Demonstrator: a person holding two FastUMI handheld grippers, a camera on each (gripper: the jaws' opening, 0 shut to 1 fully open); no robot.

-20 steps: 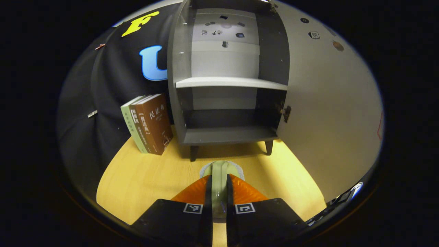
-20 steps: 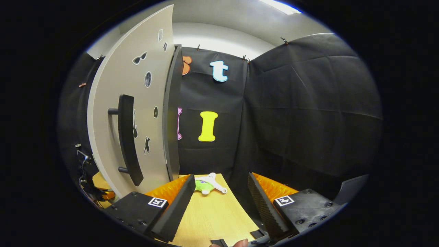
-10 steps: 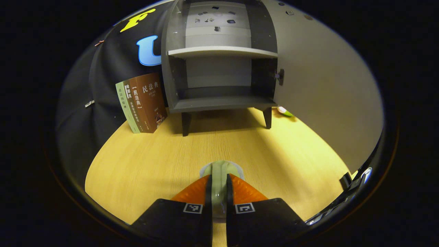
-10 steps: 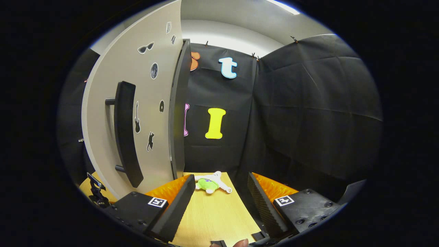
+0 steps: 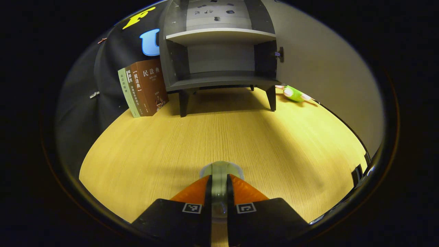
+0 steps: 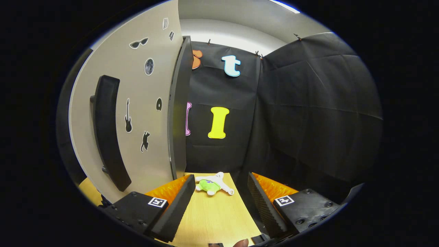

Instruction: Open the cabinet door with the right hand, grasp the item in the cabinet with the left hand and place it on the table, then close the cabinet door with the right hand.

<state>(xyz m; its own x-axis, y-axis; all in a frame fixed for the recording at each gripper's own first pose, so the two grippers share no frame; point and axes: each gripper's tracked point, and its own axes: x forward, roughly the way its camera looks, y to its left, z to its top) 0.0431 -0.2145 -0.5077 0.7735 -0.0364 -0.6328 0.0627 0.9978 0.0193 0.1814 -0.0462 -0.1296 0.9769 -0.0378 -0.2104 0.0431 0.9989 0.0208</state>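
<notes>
Well ahead of the left gripper [image 5: 218, 187], now drawn back clamping a pale translucent round item [image 5: 221, 170] over the light wooden bench [image 5: 144, 154], the grey cabinet [image 5: 219, 58] stands emptied, leaving set-down and door-closing for the wide-open, empty right gripper [image 6: 219, 192].

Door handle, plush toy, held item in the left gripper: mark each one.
door handle [image 6: 107, 132], right gripper view, middle of the dark bar.
plush toy [image 6: 208, 185], right gripper view, its green body.
held item [image 5: 219, 171], left gripper view, its pale rounded end past the fingers.
</notes>
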